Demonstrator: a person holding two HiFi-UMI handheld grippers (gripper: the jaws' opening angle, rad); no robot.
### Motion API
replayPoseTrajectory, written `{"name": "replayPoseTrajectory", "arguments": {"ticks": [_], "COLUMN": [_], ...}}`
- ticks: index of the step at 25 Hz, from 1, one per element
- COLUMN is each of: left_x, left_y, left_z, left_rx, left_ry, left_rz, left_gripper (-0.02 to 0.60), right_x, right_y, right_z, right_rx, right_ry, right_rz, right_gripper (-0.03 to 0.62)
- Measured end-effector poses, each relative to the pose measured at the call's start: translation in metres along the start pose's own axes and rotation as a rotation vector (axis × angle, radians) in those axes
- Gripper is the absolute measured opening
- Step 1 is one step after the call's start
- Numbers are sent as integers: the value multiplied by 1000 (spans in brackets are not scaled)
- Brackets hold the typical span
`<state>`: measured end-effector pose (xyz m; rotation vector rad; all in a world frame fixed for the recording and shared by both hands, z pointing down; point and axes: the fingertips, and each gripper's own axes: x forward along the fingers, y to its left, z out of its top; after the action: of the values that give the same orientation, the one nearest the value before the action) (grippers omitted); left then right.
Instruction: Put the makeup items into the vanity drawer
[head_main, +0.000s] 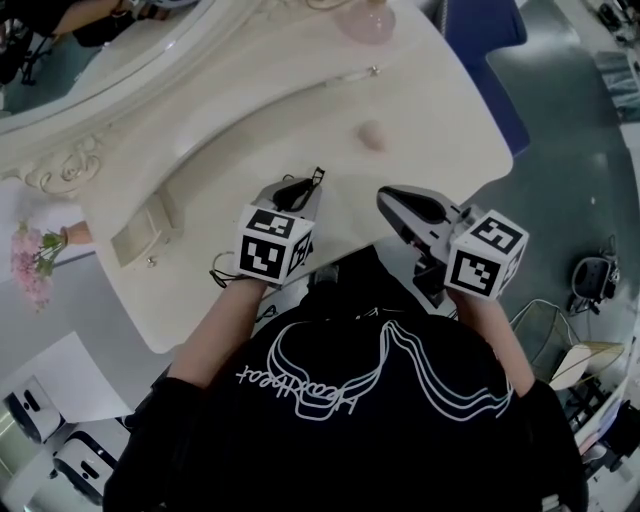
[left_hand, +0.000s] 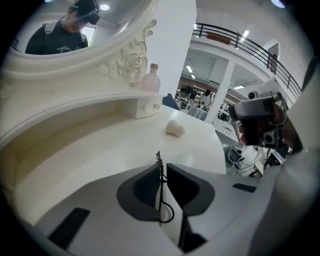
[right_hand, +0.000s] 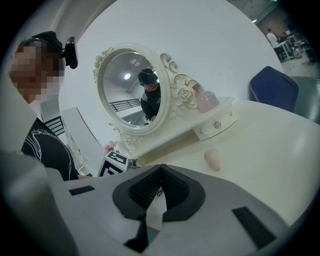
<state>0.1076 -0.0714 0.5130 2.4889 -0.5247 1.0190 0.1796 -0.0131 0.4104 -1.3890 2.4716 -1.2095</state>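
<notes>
My left gripper (head_main: 305, 190) (left_hand: 162, 167) points down at the white vanity top (head_main: 300, 110). A thin black wire-like makeup tool (left_hand: 159, 185) with a small loop runs between its jaws and pokes out past the tips (head_main: 316, 178). The jaws stand narrow; the tool lies against the left pad, and a slit shows between it and the right pad. My right gripper (head_main: 385, 197) (right_hand: 161, 167) hovers at the table's near edge, shut and empty. A pale pink sponge (head_main: 372, 135) (left_hand: 174, 128) (right_hand: 212, 159) lies farther back. A small drawer (head_main: 140, 240) at the vanity's left looks pulled out.
A pink bottle (head_main: 365, 20) (left_hand: 151, 80) (right_hand: 205, 100) stands on the shelf beside the oval mirror (right_hand: 130, 90), above a shut drawer with a knob (right_hand: 217, 125). A blue chair (head_main: 490, 40) is beyond the table. Pink flowers (head_main: 30, 265) are at the left.
</notes>
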Motion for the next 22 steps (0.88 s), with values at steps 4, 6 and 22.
{"name": "replayPoseTrajectory", "arguments": {"ticks": [4,6,22], "left_x": [0,-1,-40], "left_y": [1,2,5], "left_z": [0,0,18], "left_rx": [-13,-19,-53], "left_ry": [-8,-10,-107], "left_rz": [7,9,10], "left_gripper": [25,23,12], "right_x": [1,2,22], "right_y": [1,2,20], "right_z": [-1,-1,3], "right_rx": [14,27,-8], "right_ry": [1,-3,23], "right_rz": [7,12,39], "right_gripper": [3,3,3]}}
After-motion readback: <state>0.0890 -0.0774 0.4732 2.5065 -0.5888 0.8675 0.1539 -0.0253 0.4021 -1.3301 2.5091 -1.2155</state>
